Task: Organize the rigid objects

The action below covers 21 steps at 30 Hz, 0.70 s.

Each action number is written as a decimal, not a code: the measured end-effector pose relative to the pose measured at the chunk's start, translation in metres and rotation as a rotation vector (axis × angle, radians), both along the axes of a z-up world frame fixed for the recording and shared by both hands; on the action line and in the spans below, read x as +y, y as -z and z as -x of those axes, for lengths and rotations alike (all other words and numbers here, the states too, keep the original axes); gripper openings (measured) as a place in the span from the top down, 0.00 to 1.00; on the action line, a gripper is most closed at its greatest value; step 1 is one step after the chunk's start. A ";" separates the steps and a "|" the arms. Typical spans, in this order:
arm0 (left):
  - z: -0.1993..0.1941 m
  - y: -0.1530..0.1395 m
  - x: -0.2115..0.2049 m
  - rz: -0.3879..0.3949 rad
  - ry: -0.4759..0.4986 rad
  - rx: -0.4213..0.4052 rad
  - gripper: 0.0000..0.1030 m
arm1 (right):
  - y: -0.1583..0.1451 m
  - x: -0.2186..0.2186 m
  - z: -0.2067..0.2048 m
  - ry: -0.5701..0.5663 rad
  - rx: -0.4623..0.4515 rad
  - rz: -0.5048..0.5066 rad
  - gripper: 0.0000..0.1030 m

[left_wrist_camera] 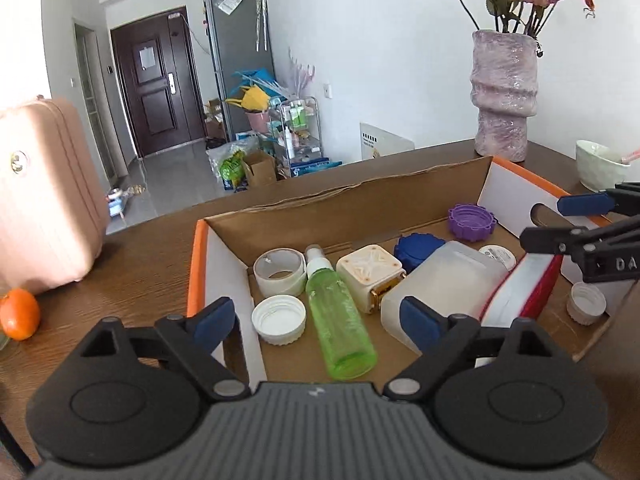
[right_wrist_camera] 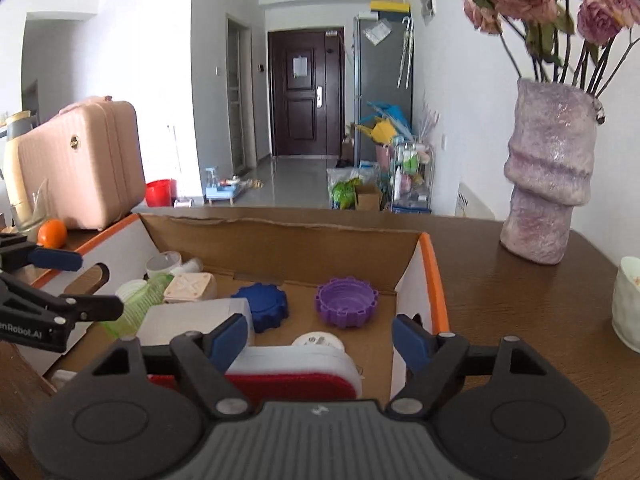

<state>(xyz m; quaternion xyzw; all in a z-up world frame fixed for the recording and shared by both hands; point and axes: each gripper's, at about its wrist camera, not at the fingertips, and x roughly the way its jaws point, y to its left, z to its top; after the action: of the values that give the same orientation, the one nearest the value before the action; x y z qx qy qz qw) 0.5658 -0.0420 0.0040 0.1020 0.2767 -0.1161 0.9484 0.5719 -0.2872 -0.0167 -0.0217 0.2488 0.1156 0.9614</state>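
A cardboard box (left_wrist_camera: 348, 200) with orange edges sits on the wooden table and holds several rigid items: a green spray bottle (left_wrist_camera: 340, 320), a white cap (left_wrist_camera: 279, 319), a tape ring (left_wrist_camera: 279, 270), a cream square case (left_wrist_camera: 370, 274), a blue lid (left_wrist_camera: 416, 246), a purple lid (left_wrist_camera: 472, 222), a frosted plastic jug (left_wrist_camera: 444, 280) and a red-and-white block (left_wrist_camera: 520, 294). My left gripper (left_wrist_camera: 320, 318) is open and empty above the box's near left part. My right gripper (right_wrist_camera: 320, 340) is open and empty above the red-and-white block (right_wrist_camera: 296, 376); the purple lid (right_wrist_camera: 346, 302) and blue lid (right_wrist_camera: 262, 304) lie beyond it.
A tall mauve vase (left_wrist_camera: 505, 96) with dried roses and a white bowl (left_wrist_camera: 600, 164) stand at the table's back right. An orange (left_wrist_camera: 18, 314) and a pink suitcase (left_wrist_camera: 44, 196) are at the left. A small white cap (left_wrist_camera: 587, 303) lies in the box's right corner.
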 end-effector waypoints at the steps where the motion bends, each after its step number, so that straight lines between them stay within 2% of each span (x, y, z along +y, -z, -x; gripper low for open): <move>1: 0.006 -0.002 0.000 -0.011 -0.003 -0.020 0.08 | 0.000 -0.001 0.001 0.009 -0.007 -0.007 0.23; 3: 0.020 -0.005 0.000 -0.011 0.004 -0.053 0.04 | 0.002 -0.002 0.002 0.017 0.009 -0.027 0.22; 7: 0.046 -0.014 0.005 -0.008 -0.005 -0.066 0.04 | -0.002 -0.001 0.013 0.015 0.032 -0.022 0.22; 10: 0.072 -0.025 0.009 0.010 -0.036 -0.100 0.04 | -0.011 -0.003 0.038 0.030 0.009 -0.047 0.21; 15: 0.131 -0.051 0.013 0.045 -0.108 -0.190 0.03 | -0.035 -0.001 0.102 0.011 -0.036 -0.068 0.20; 21: 0.238 -0.068 0.030 0.066 -0.191 -0.290 0.00 | -0.065 -0.003 0.201 -0.007 -0.161 -0.041 0.12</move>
<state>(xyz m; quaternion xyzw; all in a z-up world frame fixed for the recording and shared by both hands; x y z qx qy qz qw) 0.3276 -0.0117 0.0716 0.0597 0.1413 -0.0184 0.9880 0.3706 -0.2902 0.0480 -0.0122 0.1684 0.1217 0.9781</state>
